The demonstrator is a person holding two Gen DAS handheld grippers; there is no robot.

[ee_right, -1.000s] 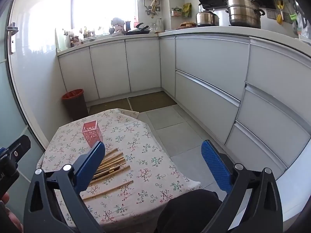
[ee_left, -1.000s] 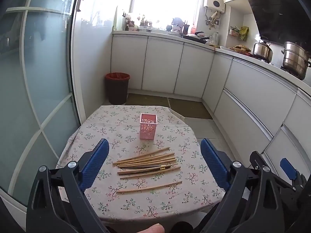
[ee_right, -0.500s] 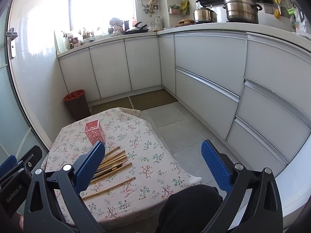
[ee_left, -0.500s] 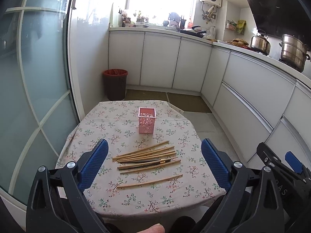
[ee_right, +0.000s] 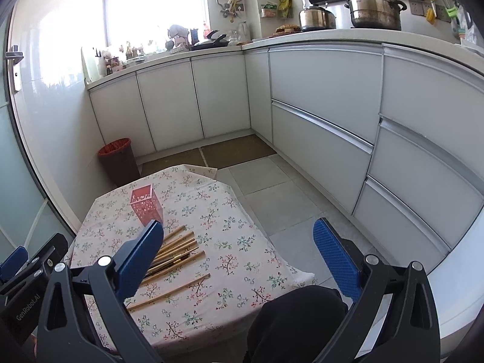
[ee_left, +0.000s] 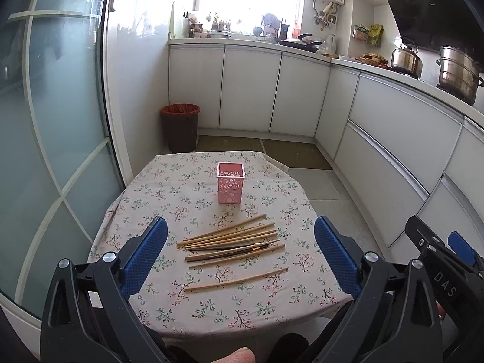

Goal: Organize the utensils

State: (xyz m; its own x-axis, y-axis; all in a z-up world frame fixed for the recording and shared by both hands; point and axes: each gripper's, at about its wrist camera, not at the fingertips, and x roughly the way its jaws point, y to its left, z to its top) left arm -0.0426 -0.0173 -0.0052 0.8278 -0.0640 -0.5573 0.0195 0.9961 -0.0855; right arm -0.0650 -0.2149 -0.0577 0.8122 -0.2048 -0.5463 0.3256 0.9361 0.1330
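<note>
Floral tablecloth (ee_left: 169,187), left claw (ee_left: 240,248) wide open above chopsticks (ee_left: 230,239), right claw (ee_right: 239,249) gaping empty.

The holder (ee_left: 230,187) stands alone mid-table, cloth bare all around it. Chopsticks (ee_left: 231,240) lie just near of it. Table (ee_left: 169,187) edges are open.

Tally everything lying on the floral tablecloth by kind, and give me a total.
Pink holder: 1
Lone chopstick, lying apart and nearest the camera: 1
Piled chopsticks: about 7 (they overlap, so the exact count is unclear; at least one is dark)
Total: about 9
</note>
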